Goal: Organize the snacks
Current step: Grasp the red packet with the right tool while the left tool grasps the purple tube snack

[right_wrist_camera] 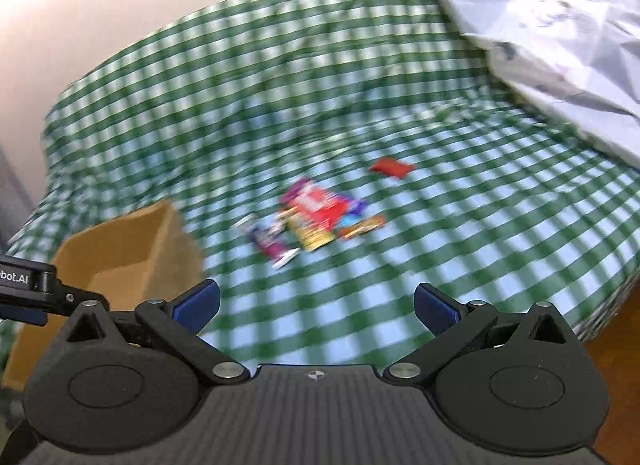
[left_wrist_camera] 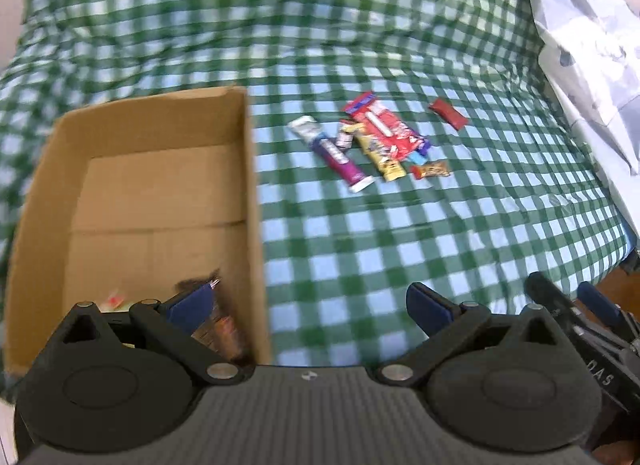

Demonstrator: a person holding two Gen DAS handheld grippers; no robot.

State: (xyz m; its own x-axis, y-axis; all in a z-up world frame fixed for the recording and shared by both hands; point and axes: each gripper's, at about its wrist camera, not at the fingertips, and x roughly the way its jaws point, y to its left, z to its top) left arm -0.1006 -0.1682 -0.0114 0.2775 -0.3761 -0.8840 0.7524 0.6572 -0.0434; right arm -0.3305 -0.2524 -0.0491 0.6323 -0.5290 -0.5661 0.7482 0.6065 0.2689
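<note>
Lying in a loose heap on the green checked bed cover (left_wrist_camera: 360, 245), the snack packets (left_wrist_camera: 376, 141) sit well to the right of the open cardboard box (left_wrist_camera: 160, 193), with one red packet (left_wrist_camera: 448, 113) apart from the rest. A few wrappers (left_wrist_camera: 216, 325) already rest in the box's near corner. Both the left gripper (left_wrist_camera: 312, 305) and the right gripper (right_wrist_camera: 316, 305) hover empty, jaws spread wide. Taking the purple tube (left_wrist_camera: 340, 159) at the heap's near edge looks easiest; I would close across its narrow width so neighbours stay put. A crumpled pale bag (left_wrist_camera: 592, 45) lies beyond
</note>
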